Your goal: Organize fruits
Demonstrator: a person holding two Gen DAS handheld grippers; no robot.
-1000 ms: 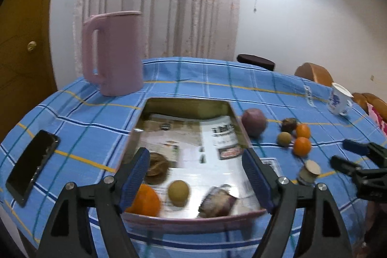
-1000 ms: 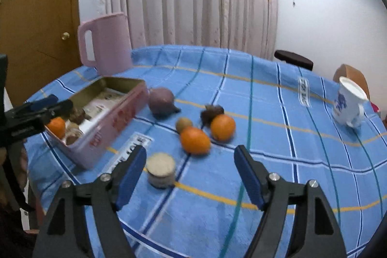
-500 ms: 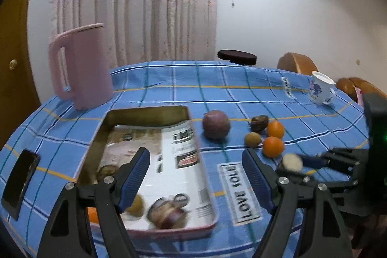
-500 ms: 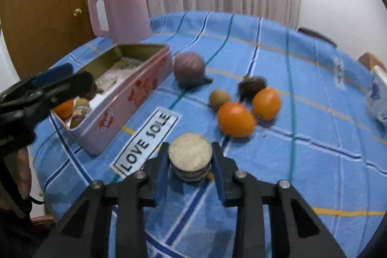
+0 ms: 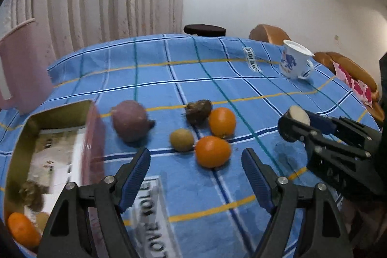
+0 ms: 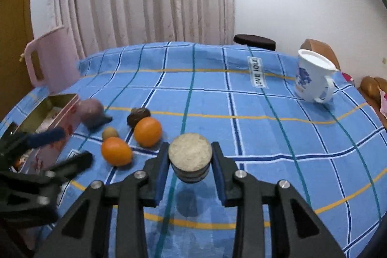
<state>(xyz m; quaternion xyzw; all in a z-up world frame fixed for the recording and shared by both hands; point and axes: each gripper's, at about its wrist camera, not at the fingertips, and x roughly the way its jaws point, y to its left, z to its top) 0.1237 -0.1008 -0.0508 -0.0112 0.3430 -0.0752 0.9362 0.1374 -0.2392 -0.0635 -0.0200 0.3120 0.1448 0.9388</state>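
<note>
Fruit slice (image 6: 190, 152), a round piece with a pale grainy cut face and dark rind, sits clamped between my right claw (image 6: 189, 162) pads, lifted above the checked blue cloth on the counter (image 6: 266, 137). Two smooth oranges (image 5: 212, 154), a small brown fruit (image 5: 181, 139) and a purple one (image 5: 130, 120) lie loose beside the pink metal tin (image 5: 93, 144). My left claw (image 5: 196, 173), angled downward, is closing on nothing.

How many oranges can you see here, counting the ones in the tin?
3. Two oranges lie on the blue tablecloth, the nearer just in front of the farther. A third orange sits in the near corner of the pink tin. More may be hidden inside.
</note>
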